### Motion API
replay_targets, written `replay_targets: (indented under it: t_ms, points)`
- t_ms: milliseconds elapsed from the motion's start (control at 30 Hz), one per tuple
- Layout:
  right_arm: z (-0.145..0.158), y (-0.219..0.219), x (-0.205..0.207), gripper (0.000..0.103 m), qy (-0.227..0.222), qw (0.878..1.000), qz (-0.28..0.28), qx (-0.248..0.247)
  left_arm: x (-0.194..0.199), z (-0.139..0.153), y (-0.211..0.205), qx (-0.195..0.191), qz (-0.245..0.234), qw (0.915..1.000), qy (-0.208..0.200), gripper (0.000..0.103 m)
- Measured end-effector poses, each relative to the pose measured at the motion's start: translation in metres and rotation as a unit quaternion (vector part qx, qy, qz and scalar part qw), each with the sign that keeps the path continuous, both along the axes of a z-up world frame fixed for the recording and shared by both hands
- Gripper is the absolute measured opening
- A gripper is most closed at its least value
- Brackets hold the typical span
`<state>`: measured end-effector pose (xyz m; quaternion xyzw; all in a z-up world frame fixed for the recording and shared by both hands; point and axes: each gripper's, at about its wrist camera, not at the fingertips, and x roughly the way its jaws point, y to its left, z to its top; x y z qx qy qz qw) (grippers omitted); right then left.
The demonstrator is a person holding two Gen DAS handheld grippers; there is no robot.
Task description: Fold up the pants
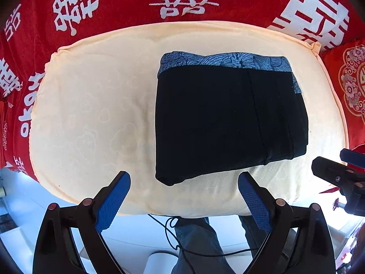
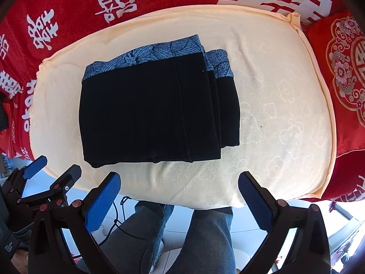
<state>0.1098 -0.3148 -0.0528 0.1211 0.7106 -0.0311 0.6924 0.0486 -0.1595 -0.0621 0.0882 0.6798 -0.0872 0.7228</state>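
The black pants point(image 1: 223, 118) with a blue patterned band along the far edge lie folded into a compact stack on the cream cushion point(image 1: 91, 114). They also show in the right wrist view point(image 2: 150, 111). My left gripper point(image 1: 183, 183) is open and empty, just short of the stack's near edge. My right gripper point(image 2: 179, 183) is open and empty, over the cushion's point(image 2: 273, 114) near edge, in front of the stack. The right gripper also shows at the right edge of the left wrist view point(image 1: 335, 169). The left gripper also shows at the lower left of the right wrist view point(image 2: 52, 171).
A red cloth with white characters point(image 1: 114, 4) lies around the cushion. A red embroidered pillow point(image 2: 342, 73) sits at the right. The person's legs in jeans point(image 2: 205, 235) and a black cable point(image 1: 173, 233) are below the cushion's near edge.
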Motion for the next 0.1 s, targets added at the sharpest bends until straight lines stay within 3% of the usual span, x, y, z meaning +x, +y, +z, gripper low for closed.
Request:
replay_targets:
  t_ms: [100]
  points:
    - [0.0001,0.0010,-0.0008,0.103,0.000,1.000,0.000,0.000,0.0006,0.0002,0.0009,-0.004,0.002,1.0000,0.004,0.096]
